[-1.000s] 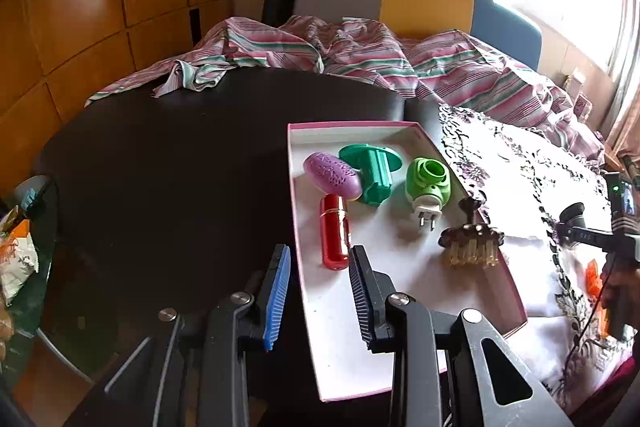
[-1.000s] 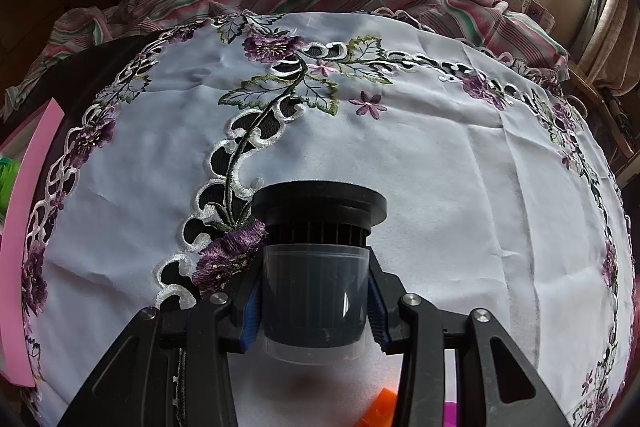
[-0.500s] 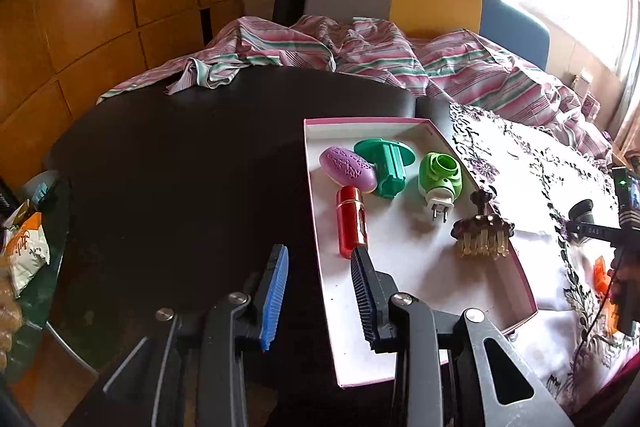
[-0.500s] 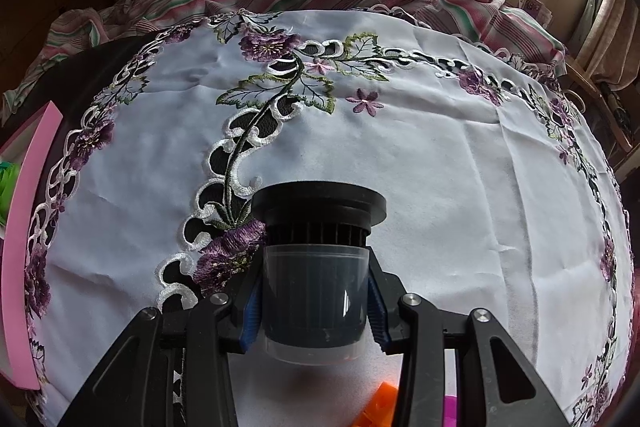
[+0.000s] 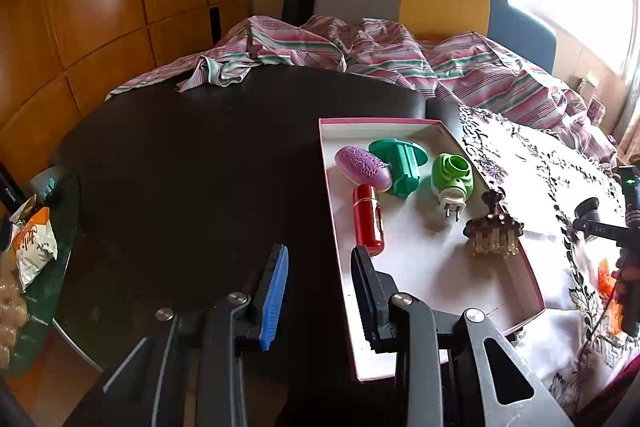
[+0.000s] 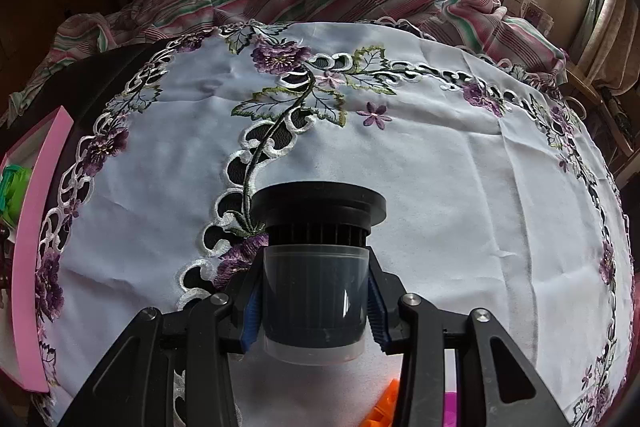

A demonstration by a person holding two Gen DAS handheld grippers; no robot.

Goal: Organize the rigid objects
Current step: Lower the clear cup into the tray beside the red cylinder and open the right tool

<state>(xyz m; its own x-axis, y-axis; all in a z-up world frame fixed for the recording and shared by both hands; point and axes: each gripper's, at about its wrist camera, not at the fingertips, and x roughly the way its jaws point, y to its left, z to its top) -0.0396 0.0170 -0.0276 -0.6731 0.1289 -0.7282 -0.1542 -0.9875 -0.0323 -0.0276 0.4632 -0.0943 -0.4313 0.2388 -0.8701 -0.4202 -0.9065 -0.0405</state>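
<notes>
Two grippers show, each in its own view. Nearest in the right wrist view, the right gripper (image 6: 315,291) is clamped on a dark jar (image 6: 315,301), its blue pads pressing the clear-walled body from both sides. The jar's black ribbed cap (image 6: 319,209) points away over a white embroidered cloth (image 6: 460,179). An orange piece (image 6: 385,407) peeks out low beside the right finger, too cut off to identify. At the left edge of this view runs the pink wall of a tray (image 6: 40,227).

Nearest in the left wrist view, the left gripper (image 5: 319,255) has its jaws apart with nothing between them, over the near left edge of the tray (image 5: 424,267), which lies on a black table (image 5: 200,167). In the tray, going from near to far, lie a red cylinder (image 5: 368,219), a brown comb-like clip (image 5: 494,233) to its right, a green plug-in piece (image 5: 452,177), then a purple oval (image 5: 362,167) touching a teal flanged part (image 5: 400,163) at the far end. Beyond the table, a striped cloth (image 5: 380,55) is bunched in front of a grey, yellow and blue seat back (image 5: 440,3)
</notes>
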